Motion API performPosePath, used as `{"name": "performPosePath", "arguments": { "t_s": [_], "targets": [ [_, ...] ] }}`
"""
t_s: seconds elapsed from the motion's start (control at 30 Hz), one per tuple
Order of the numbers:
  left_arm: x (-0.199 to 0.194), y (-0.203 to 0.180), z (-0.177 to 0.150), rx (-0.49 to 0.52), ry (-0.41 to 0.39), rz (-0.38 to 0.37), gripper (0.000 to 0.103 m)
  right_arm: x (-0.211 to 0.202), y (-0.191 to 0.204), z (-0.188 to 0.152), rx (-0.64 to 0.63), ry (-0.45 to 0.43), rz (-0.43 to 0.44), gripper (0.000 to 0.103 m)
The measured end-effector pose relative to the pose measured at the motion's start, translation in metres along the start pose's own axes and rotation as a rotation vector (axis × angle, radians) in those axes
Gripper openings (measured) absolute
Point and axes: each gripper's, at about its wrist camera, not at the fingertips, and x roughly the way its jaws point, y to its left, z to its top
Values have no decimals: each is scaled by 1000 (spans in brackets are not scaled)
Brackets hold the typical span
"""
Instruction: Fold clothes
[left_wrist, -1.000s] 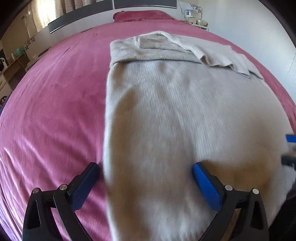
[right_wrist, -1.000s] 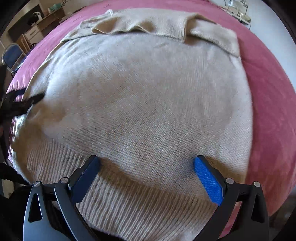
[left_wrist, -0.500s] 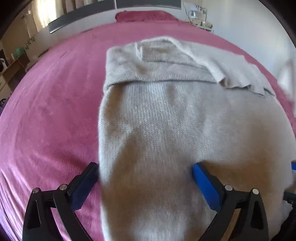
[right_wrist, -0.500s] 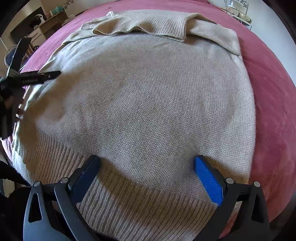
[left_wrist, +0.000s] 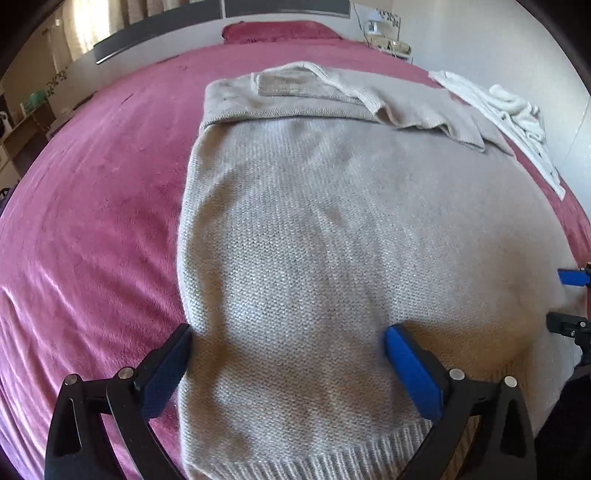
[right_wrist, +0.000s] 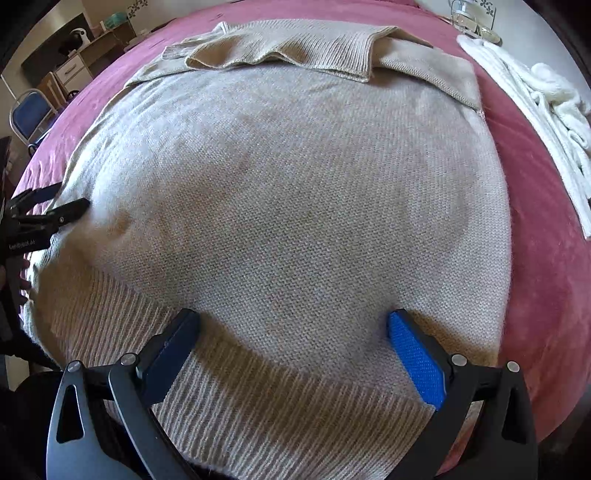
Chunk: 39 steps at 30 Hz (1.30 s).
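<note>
Our left gripper (left_wrist: 288, 354) hangs low over the near left edge of the beige sweater (left_wrist: 332, 240), its 2 fingers spread wide and gripping nothing; the left finger sits over the pink bedspread (left_wrist: 92, 221) just beside the sweater's edge, the right one over the knit. Our right gripper (right_wrist: 291, 343) is released too, jaws wide apart above the ribbed hem (right_wrist: 258, 406) at the sweater's near right side. In the right wrist view we see the left gripper at the far left edge, its tips parted at the sweater's side.

The sweater lies flat on the bedspread, hem toward us, with its sleeves folded across the far end. A white garment (right_wrist: 546, 110) lies crumpled on the bed to the right, apart from the sweater. A pink pillow (left_wrist: 280, 31) rests at the head of the bed.
</note>
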Motion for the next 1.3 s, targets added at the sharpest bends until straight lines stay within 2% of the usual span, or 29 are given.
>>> {"name": "performPosePath", "arguments": {
  "t_s": [0.63, 0.87, 1.03, 1.3],
  "targets": [
    [-20, 5, -50, -28, 66, 2, 103, -9, -28, -11, 9, 27, 25, 103],
    [-17, 9, -54, -46, 69, 10, 103, -6, -32, -9, 6, 36, 8, 103],
    [-18, 15, -60, -81, 53, -1, 103, -10, -40, -16, -21, 6, 17, 103],
    [-26, 26, -70, -53, 1, -49, 103, -21, -60, -28, -71, -23, 48, 103]
  ]
}}
